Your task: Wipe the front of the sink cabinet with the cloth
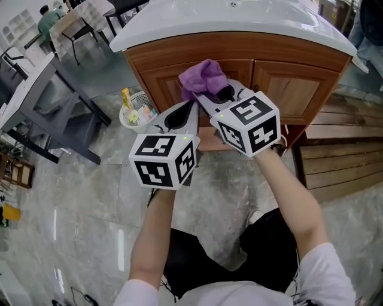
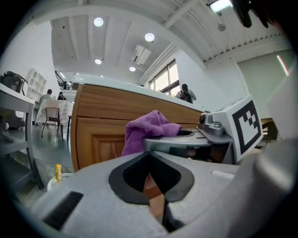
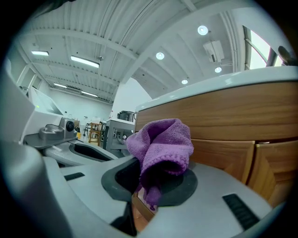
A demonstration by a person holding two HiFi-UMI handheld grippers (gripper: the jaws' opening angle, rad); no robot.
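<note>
1. Against the upper edge of the left door on the sink cabinet (image 1: 281,83) front, the purple cloth (image 1: 203,77) sits bunched in a loose wad, just below the wooden rail under the counter. No view shows whether it presses on the wood.
2. The right gripper (image 1: 224,95) has its jaws pinched on the lower fold of the cloth. The rest of the fabric billows up over the jaw tips.
3. The left gripper (image 1: 179,116) hangs just beside the right one, lower and toward the cabinet's left edge. Its jaws are pressed together with nothing between them, and it is clear of the cloth.
4. Both grippers point at the cabinet front, and the person's forearms reach out from the bottom of the head view.
5. The white sink top (image 1: 239,18) overhangs the cabinet's upper edge.
6. On the marble floor (image 1: 90,197) at the cabinet's left corner stands a white basket (image 1: 134,113) holding small packets.
7. Farther left is a grey table (image 1: 36,77), and slatted wooden boards (image 1: 341,161) lie by the cabinet's right side.
</note>
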